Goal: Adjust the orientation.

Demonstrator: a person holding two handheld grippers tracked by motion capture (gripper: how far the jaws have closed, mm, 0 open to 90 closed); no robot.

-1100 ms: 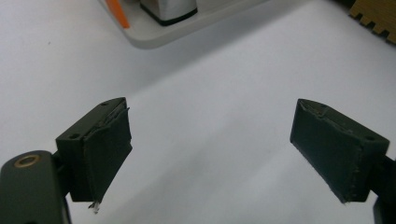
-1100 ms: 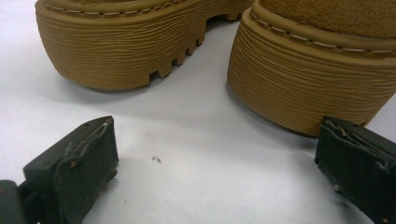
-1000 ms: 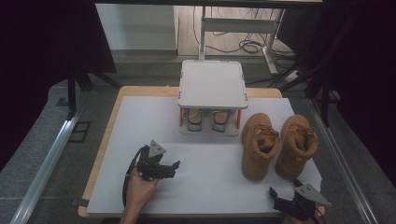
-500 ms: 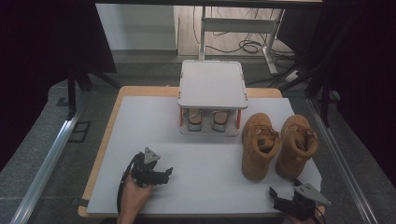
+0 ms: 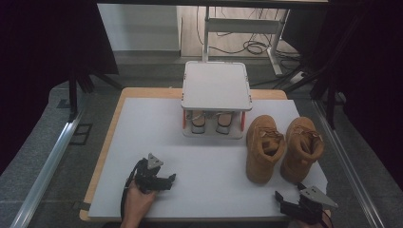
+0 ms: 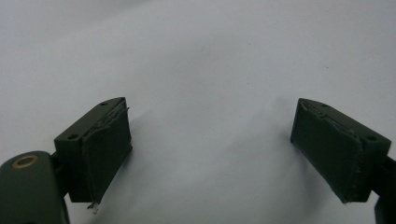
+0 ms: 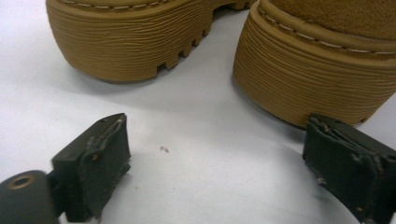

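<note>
Two tan suede boots stand side by side at the right of the white table: the left boot (image 5: 263, 147) and the right boot (image 5: 302, 147). Their ribbed heels, the left boot's (image 7: 135, 42) and the right boot's (image 7: 317, 79), lie just ahead of my right gripper (image 7: 215, 158). It is open with nothing between its jaws. From above, the right gripper (image 5: 291, 194) rests at the near right corner. My left gripper (image 5: 166, 179), held in a hand, is open over bare white surface at the near left; the left gripper (image 6: 210, 140) holds nothing.
A small white rack (image 5: 216, 85) stands at the back middle, with a pair of light shoes (image 5: 211, 121) on its lower shelf. The white table top (image 5: 152, 128) has a wooden edge. Metal rails and dark floor run along both sides.
The left gripper has drawn back toward the near edge of the table. The right gripper and the boots have stayed where they were.
</note>
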